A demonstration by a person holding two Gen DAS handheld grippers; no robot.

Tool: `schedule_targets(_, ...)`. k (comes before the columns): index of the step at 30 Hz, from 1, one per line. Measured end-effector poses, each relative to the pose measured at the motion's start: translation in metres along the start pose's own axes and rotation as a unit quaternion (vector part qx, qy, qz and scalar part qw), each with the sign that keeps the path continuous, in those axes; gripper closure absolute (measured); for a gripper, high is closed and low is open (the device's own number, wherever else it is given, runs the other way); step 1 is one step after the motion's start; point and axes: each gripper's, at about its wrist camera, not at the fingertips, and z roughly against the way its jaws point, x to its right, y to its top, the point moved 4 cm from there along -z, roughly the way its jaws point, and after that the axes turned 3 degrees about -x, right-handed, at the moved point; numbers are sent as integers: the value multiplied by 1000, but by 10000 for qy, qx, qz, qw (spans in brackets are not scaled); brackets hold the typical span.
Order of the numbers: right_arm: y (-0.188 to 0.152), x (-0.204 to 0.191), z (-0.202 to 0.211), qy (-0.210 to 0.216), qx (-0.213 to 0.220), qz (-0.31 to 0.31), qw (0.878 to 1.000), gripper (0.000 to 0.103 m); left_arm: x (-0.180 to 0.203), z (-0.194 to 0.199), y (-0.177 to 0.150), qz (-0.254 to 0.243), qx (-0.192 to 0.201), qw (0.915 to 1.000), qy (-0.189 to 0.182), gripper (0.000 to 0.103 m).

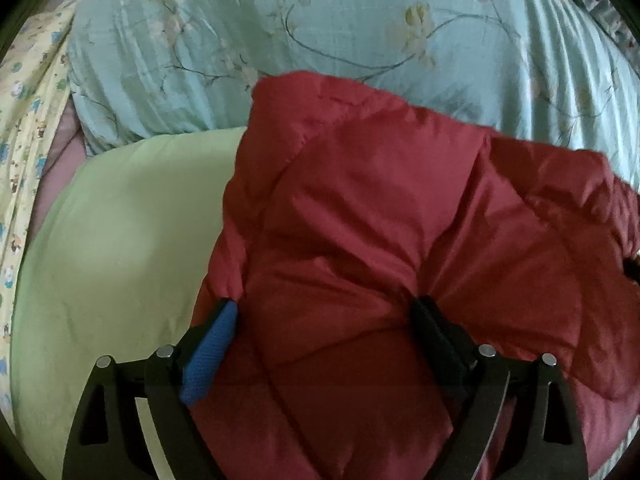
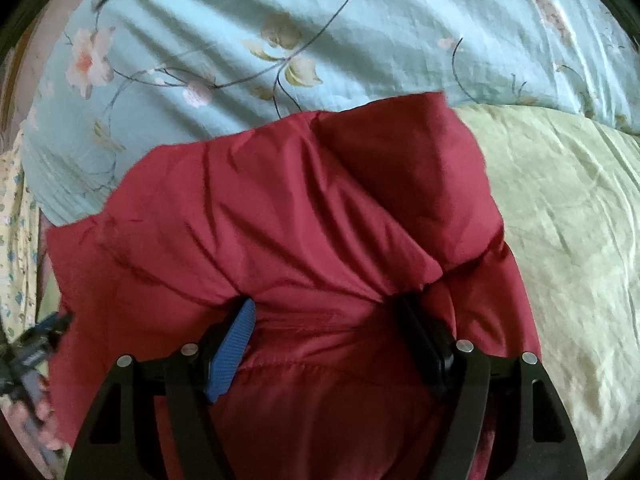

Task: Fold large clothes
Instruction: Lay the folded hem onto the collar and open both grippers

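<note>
One red quilted puffer jacket, bunched up, sits on a pale green sheet on the bed, its far edge overlapping one light blue floral quilt. One yellow patterned cloth runs along the left edge of the left wrist view.

Left gripper: two fingers, one with a blue pad, one black. They stand wide apart with a thick fold of jacket bulging between them and fabric puckering at both tips, so the fingers are pinching the jacket's padded bulk.

Right gripper: same build, one blue-padded finger and one black finger. Also set wide, with red fabric packed into the gap and creases pulling toward both tips. Fingers pinching the jacket here too.

In the right wrist view the jacket fills the centre, with a raised padded fold on its right half. Green sheet lies to the right, blue floral quilt behind, yellow cloth at the left margin. At the lower left edge of this view part of the other gripper's body shows, blurred, with a bit of the person's hand beside it; details too smeared to read.

Count: one jacket, two grippers, four fingers, three bedding cloths.
</note>
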Motion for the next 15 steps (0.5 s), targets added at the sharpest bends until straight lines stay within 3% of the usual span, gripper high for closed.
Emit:
schedule_targets(7, -14, 1, 56, 205, 252, 5, 9995, 28, -8, 22, -4, 92, 138, 9991, -397, 11)
schedule_targets(15, -45, 19, 84, 281, 189, -108, 9994, 27, -34, 58, -27, 300, 284, 9971, -639, 9)
